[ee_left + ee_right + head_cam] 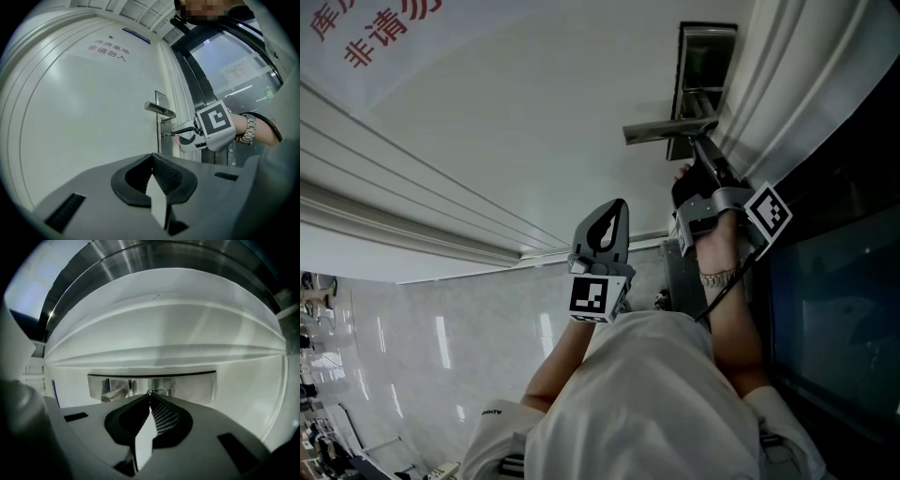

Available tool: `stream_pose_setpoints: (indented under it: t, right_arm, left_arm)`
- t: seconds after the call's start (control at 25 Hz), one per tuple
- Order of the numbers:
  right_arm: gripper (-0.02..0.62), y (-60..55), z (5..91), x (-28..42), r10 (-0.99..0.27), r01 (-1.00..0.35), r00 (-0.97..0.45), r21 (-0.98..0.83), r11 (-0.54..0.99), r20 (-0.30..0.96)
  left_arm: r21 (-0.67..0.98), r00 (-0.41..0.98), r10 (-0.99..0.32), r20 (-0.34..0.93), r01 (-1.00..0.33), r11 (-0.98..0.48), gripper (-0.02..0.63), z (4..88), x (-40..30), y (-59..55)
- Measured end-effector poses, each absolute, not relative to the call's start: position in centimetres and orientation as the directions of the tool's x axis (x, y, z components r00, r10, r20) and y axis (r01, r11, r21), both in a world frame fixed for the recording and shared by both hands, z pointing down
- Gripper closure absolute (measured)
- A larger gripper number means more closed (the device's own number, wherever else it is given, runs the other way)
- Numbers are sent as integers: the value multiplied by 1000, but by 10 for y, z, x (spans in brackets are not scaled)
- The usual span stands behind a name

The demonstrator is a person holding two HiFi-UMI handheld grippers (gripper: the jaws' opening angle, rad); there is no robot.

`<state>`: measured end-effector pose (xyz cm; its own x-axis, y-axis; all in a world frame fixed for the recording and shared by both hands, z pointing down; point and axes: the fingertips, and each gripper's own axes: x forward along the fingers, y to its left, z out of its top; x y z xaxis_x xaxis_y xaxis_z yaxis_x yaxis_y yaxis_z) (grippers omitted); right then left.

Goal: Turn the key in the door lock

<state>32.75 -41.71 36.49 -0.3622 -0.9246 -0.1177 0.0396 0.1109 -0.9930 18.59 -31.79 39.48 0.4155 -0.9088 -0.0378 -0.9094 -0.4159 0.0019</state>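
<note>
The right gripper (150, 398) has its jaws nearly together, pinching the one key (158, 390) at their tips. The key sits in the keyhole of the lock plate (192, 383). From the left gripper view, the right gripper (174, 133) reaches level to the plate (159, 124) and meets the key (167, 134) in the plate's lower half, below the one handle (159, 108). In the head view the right gripper (694, 139) touches the plate (705, 66) just beside the handle (666, 129).

The left gripper (152, 158) has its jaws closed with nothing between them. It hangs well apart from the plate on the door side, and the head view shows it (619, 204) in mid-air.

There are two grippers and two marker cubes, one on each: the left cube (592, 296) and the right cube (769, 214), the latter just off the plate toward the person. One watch (248, 129) sits on the wrist behind the right cube.

On the white door (93, 122), above the plate and toward the door's middle, is one red sign (108, 50) of two lines: "库房重地" and "非请勿入".
</note>
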Motion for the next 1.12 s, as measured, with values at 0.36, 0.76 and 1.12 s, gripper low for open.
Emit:
stream_pose_setpoints:
  t: [0.36, 0.76, 1.12]
  right_arm:
    - [566, -417, 365, 326, -910, 14, -393, -991, 137, -131]
    - [477, -398, 359, 305, -848, -350, -517, -876, 333, -115]
    - [477, -385, 360, 299, -913, -918, -379, 67, 392, 151]
  left_arm:
    - [1, 411, -911, -39, -912, -411, 597, 394, 184, -317]
    - [9, 422, -905, -44, -906, -423, 597, 394, 191, -317]
    - [12, 420, -907, -40, -907, -420, 597, 396, 193, -316]
